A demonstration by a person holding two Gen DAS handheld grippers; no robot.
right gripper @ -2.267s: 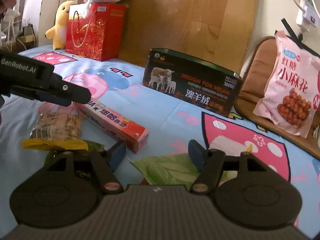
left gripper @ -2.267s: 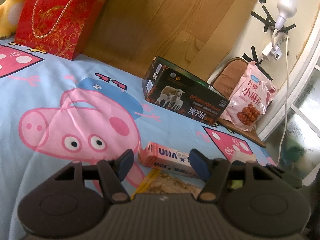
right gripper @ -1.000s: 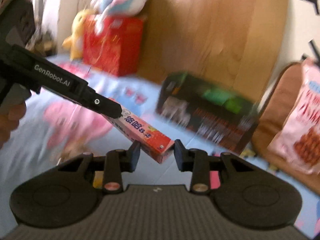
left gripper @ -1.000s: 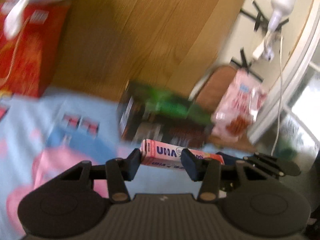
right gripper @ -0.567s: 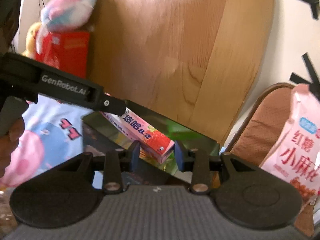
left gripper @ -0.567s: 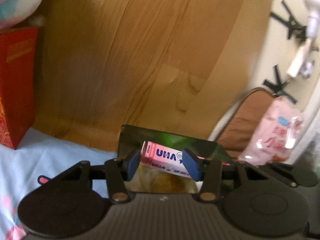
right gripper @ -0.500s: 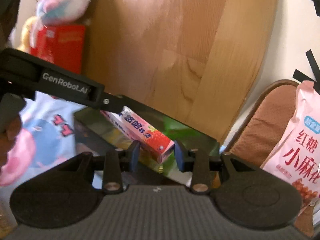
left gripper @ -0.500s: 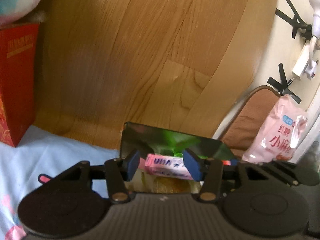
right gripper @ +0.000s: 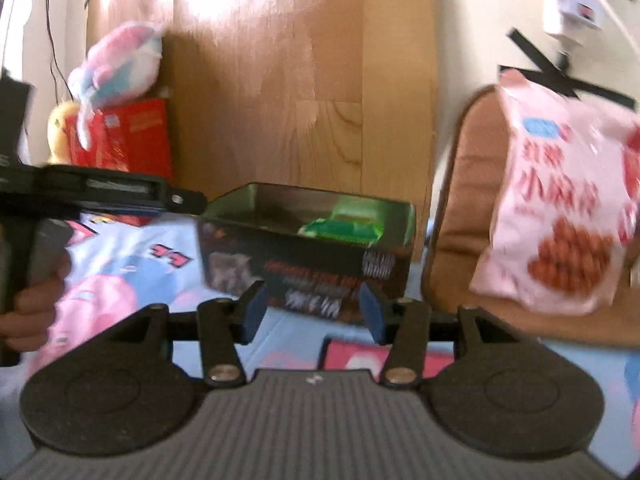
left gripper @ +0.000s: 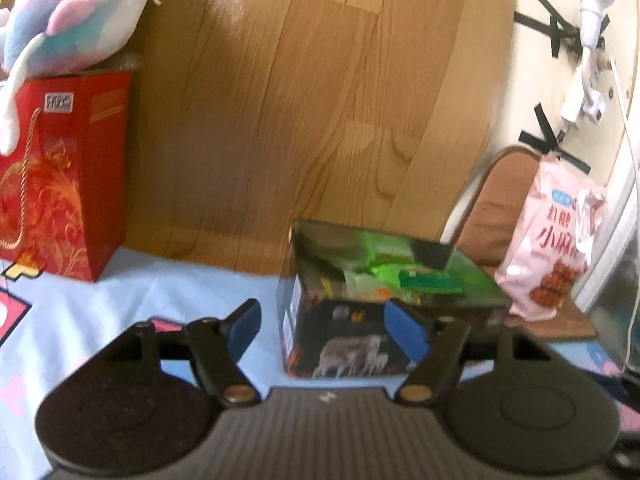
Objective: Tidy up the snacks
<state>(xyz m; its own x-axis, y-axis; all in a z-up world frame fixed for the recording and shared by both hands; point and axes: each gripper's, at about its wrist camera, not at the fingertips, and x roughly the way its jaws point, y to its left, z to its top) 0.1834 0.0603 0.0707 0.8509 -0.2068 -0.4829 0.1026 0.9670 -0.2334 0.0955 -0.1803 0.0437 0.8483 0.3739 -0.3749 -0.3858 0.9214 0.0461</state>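
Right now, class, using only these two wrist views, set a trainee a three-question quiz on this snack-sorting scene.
1. True or false: both sets of jaws hold nothing.
2. What sits on top of the red gift bag?
A) a plush toy
B) a kettle
C) a book
3. Fill in: a green packet lies inside the open dark ____.

Key: 1 true; 2 A, the plush toy; 3 box.

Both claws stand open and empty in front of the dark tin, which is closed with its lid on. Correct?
Not quite. The left claw and right claw are open and empty, but the dark tin is open, with green packets inside, as both wrist views show.
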